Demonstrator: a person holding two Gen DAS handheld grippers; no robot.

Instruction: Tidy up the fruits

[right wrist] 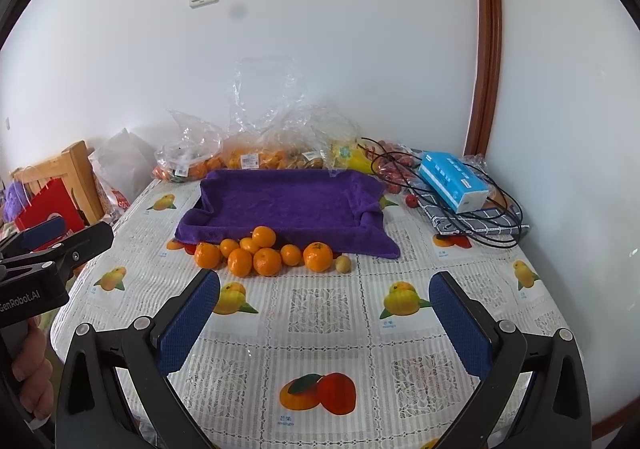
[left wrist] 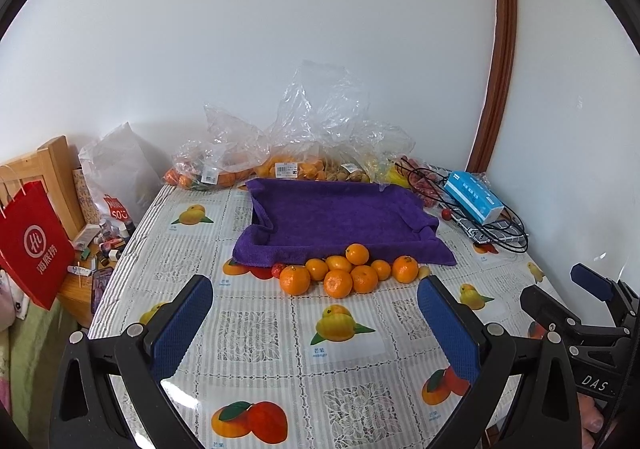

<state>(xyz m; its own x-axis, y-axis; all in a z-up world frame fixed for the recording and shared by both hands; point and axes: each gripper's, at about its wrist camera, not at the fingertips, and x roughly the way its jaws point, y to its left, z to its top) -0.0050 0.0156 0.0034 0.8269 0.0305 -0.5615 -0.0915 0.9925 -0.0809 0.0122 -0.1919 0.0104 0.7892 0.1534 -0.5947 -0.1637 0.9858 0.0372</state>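
Left wrist view shows the left claw [left wrist: 316, 309] spread wide and empty above the counter [left wrist: 260, 333]; the right wrist view shows the right claw [right wrist: 324, 305] likewise spread and holding nothing. By my reading no orange has been picked yet, so the step in hand is the approach. The oranges [left wrist: 344, 269] sit in a loose cluster on the counter, touching the near edge of the purple towel [left wrist: 336, 217], which drapes a shallow tray and lies bare; a small yellowish fruit [right wrist: 343, 263] rests just beside the cluster. From the left claw the cluster lies ahead, centred between the fingers; from the right claw it lies ahead and somewhat left. Next move probably calls for advancing one claw, lowering it, and straddling an outer orange without nudging its neighbours.
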